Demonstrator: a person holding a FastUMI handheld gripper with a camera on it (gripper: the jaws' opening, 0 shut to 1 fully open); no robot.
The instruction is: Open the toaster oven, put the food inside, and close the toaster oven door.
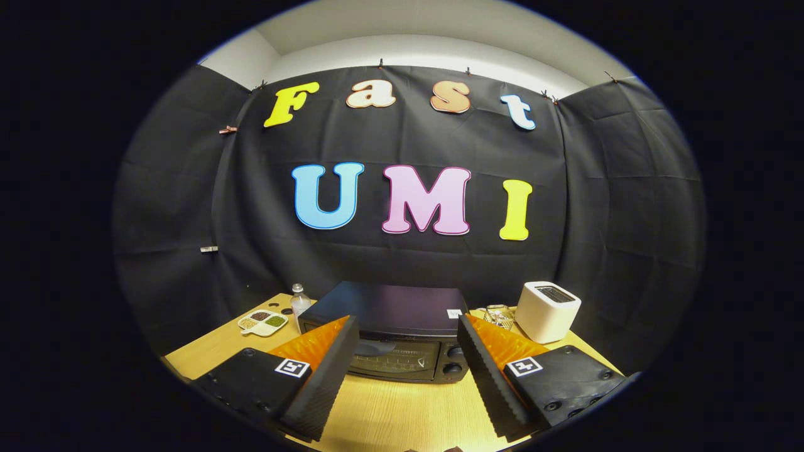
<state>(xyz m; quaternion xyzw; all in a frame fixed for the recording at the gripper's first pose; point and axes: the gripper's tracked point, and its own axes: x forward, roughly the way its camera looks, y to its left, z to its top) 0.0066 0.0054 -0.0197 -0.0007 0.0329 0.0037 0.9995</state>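
Gripper [402, 364] spread wide and holding nothing, black toaster oven [389, 333] stood just ahead between its fingers on the wooden table [389, 408], door closed, white toaster [548, 311] right of it, divided snack tray [263, 322] and bottle [299, 302] left

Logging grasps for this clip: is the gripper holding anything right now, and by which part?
Nothing is held. The gripper is open, jaws apart, toaster oven beyond them.

gripper [407, 342] | two wedge-shaped fingers with ribbed inner faces | a square black-and-white marker tag on each | dark mounting blocks with round screw heads behind
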